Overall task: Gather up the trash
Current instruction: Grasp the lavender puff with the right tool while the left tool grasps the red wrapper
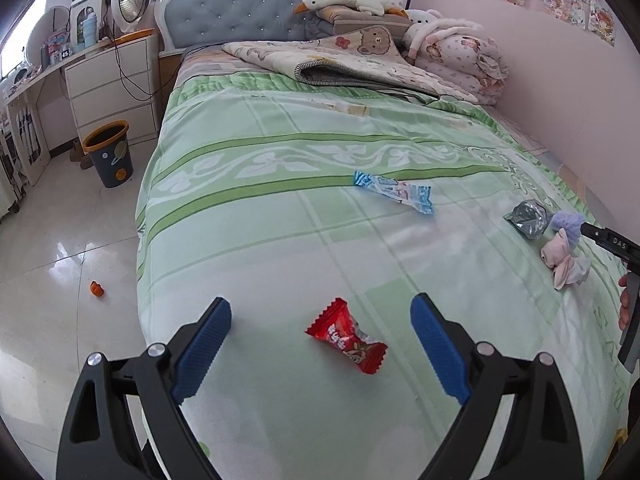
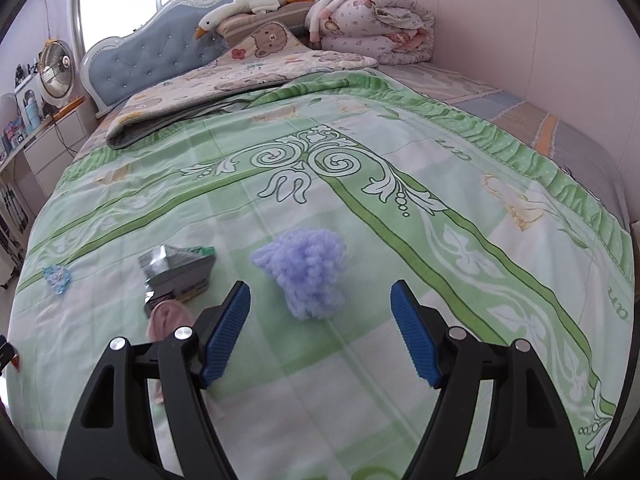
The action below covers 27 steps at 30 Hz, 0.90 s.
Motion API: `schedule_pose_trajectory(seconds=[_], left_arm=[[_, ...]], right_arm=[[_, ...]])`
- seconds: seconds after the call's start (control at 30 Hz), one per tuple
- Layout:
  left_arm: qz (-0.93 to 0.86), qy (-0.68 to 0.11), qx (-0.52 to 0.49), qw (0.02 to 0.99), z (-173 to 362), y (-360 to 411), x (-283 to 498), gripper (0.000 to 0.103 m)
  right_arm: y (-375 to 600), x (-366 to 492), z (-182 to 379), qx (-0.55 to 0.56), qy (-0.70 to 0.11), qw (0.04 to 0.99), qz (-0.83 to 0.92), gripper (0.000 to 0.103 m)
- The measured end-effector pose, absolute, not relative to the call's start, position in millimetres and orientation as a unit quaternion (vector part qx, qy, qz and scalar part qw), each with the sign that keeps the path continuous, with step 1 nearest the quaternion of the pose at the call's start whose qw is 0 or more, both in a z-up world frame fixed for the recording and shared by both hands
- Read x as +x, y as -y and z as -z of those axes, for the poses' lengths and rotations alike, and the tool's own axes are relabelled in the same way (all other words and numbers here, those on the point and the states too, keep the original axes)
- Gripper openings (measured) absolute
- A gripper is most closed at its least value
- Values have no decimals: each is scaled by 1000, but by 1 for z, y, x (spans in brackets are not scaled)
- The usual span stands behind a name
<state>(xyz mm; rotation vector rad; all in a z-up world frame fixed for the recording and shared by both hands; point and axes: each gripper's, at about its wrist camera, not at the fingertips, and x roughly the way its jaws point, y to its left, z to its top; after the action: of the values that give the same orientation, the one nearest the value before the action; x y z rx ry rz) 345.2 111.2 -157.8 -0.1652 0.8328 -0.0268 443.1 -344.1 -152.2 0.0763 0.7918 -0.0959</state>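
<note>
A red candy wrapper (image 1: 347, 337) lies on the green bedspread (image 1: 280, 240), just ahead of and between the fingers of my left gripper (image 1: 322, 312), which is open and not touching it. Farther up the bed lies a blue and white wrapper (image 1: 394, 191). At the right sit a crumpled silver packet (image 1: 527, 218), a fluffy lilac sock (image 1: 566, 223) and a pink sock (image 1: 562, 260). In the right wrist view my right gripper (image 2: 320, 296) stands open around the lilac sock (image 2: 306, 270), apart from it. The silver packet (image 2: 180, 272) and pink sock (image 2: 168, 318) lie to its left.
A dark bin with an orange rim (image 1: 109, 152) stands on the tiled floor left of the bed, near white drawers (image 1: 114, 88). An orange scrap (image 1: 97, 289) lies on the floor. Folded quilts and plush toys (image 1: 360, 4) crowd the bed's head. A pink wall (image 1: 560, 80) borders the right.
</note>
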Motion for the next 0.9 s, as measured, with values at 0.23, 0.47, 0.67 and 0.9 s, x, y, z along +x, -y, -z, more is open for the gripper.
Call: schedule_pose_trajectory(seconds=[0.23, 0.47, 0.67, 0.9], left_arm=[[27, -404, -81, 911, 159, -106, 351, 81], [40, -403, -72, 911, 162, -99, 351, 54], [65, -399, -93, 910, 165, -103, 349, 35], [71, -393, -130, 908, 167, -113, 348, 13]], right_arm=[[348, 472, 164, 47, -391, 918, 46, 69], [345, 490, 176, 34, -401, 914, 50, 63], [337, 497, 182, 26, -402, 914, 45, 48], [324, 498, 182, 5, -398, 916, 43, 38]])
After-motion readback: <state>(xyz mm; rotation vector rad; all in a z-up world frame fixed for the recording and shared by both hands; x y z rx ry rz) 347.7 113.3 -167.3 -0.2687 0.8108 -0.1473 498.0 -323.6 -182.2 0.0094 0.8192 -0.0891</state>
